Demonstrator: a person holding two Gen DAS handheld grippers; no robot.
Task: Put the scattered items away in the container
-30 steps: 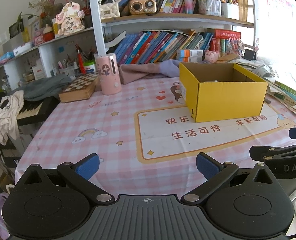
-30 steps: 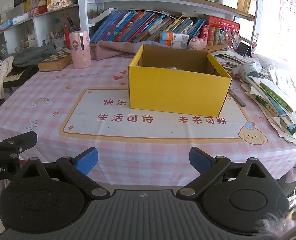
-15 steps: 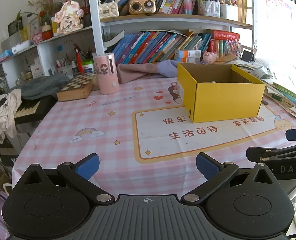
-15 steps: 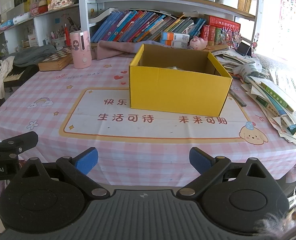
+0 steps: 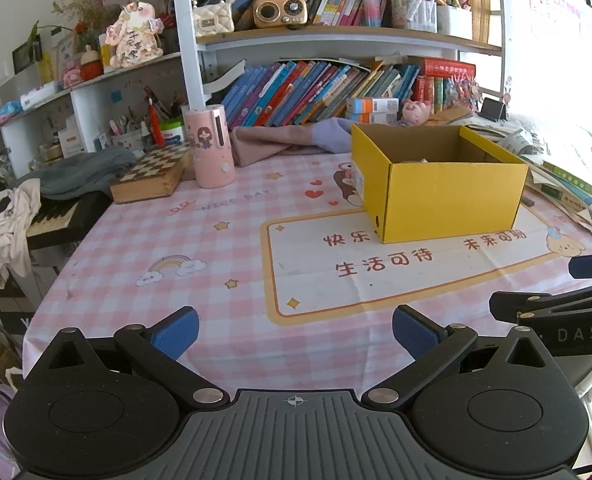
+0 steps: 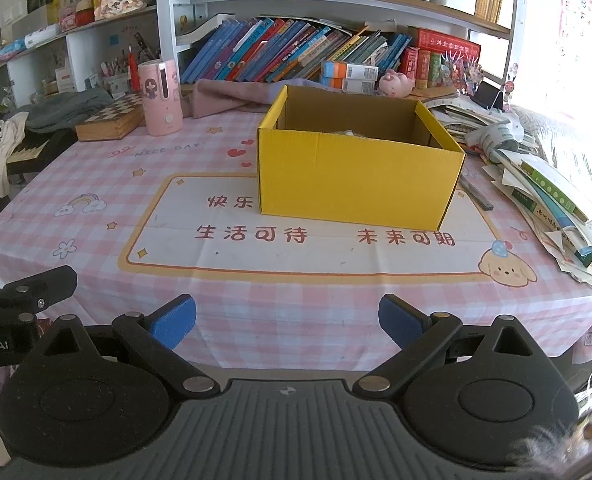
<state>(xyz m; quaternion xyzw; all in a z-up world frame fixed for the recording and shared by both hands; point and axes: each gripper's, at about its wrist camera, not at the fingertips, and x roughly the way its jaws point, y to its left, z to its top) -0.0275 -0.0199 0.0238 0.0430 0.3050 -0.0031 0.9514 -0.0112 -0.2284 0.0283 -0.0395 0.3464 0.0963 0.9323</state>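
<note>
An open yellow cardboard box (image 5: 452,196) stands on the pink checked tablecloth; it also shows in the right wrist view (image 6: 356,184). Something pale lies inside it (image 6: 348,133), mostly hidden by the wall. My left gripper (image 5: 293,330) is open and empty, held back near the table's front edge, left of the box. My right gripper (image 6: 287,320) is open and empty, also at the front edge, facing the box. Each gripper's side shows in the other's view: the right one (image 5: 568,312) and the left one (image 6: 19,300).
A pink cylinder (image 5: 211,146) and a wooden chessboard box (image 5: 151,176) stand at the back left. A pile of books and papers (image 6: 544,188) lies right of the box, with a dark pen (image 6: 476,194) beside it. Bookshelves run behind. A keyboard (image 5: 51,216) sits off the left edge.
The left gripper has drawn back and slightly left, so the box looks smaller and farther. The right gripper has barely moved. Both stay open.
</note>
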